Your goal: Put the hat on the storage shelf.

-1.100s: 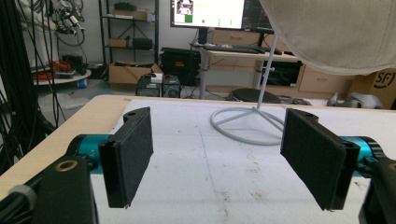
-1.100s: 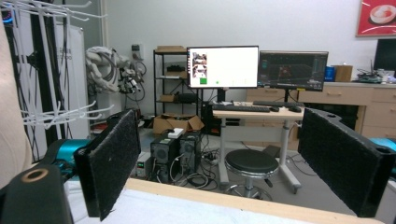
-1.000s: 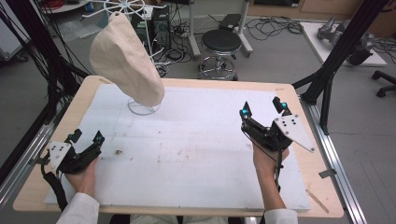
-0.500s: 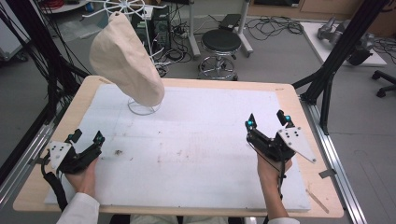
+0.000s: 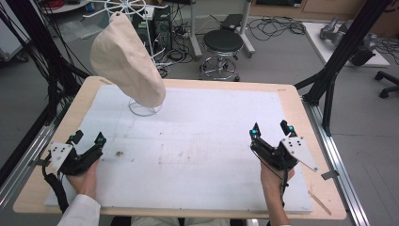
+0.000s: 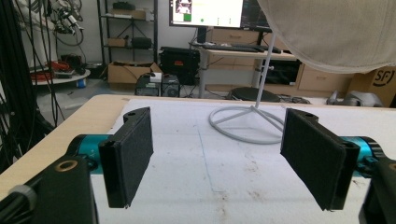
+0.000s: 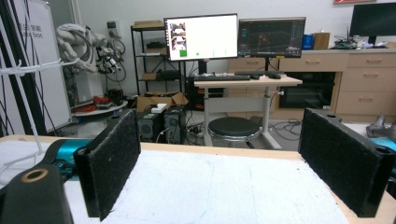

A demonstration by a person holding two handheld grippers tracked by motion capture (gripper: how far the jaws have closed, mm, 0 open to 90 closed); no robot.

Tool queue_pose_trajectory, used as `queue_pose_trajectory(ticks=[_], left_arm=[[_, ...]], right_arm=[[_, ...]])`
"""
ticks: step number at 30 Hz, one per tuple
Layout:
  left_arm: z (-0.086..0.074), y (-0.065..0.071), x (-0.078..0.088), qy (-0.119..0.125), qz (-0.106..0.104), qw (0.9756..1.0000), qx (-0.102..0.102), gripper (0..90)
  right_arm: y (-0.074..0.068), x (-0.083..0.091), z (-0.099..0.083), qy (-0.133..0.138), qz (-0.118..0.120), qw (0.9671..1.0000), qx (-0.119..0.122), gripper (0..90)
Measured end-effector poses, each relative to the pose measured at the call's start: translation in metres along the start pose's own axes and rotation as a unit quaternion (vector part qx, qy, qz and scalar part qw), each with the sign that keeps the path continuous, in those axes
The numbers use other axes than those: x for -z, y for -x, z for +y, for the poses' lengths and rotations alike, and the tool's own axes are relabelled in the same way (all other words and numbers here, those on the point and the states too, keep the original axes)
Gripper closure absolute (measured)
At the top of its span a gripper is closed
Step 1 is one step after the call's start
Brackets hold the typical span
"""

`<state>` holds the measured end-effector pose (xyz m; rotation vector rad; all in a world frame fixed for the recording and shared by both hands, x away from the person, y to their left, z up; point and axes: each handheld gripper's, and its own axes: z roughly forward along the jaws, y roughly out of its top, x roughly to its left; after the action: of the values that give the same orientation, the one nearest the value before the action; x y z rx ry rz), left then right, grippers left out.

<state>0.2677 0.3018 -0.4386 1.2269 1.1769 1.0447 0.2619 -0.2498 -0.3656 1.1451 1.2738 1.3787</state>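
In the high view, a wooden table carries a white foam sheet that covers most of its top. At the upper left of the frame a beige cloth bag hangs tilted over a white wire stand, whose ring foot rests on the sheet's far left part. The left gripper sits at the lower left of the frame, held by a hand with a white sleeve, its 2 jaws spread apart with nothing between them, pointing toward the upper right. The right gripper sits at the lower right, held by the other hand, jaws likewise spread and empty, a grey 3-cornered plate on its right side. The 2 grippers are well apart, each near its own edge of the sheet. A round black stool stands on the floor beyond the table. In the left gripper view, the left gripper shows 2 black padded jaws wide apart over the stained white sheet; the stand's ring foot lies ahead between them, and the bag's lower edge hangs at the upper right of the frame. In the right gripper view, the right gripper shows its jaws wide apart above the sheet, with the stool and 2 monitors on a desk beyond the table's far edge.
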Motion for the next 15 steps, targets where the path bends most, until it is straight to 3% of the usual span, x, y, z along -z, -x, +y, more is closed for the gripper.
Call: queue_pose_trajectory(ticks=[15], left_arm=[[0.0,0.0,0.0,-0.001,-0.001,1.0,0.0,25.4]], right_arm=[[0.002,0.006,-0.027,-0.022,-0.012,0.9995,0.016,12.0]])
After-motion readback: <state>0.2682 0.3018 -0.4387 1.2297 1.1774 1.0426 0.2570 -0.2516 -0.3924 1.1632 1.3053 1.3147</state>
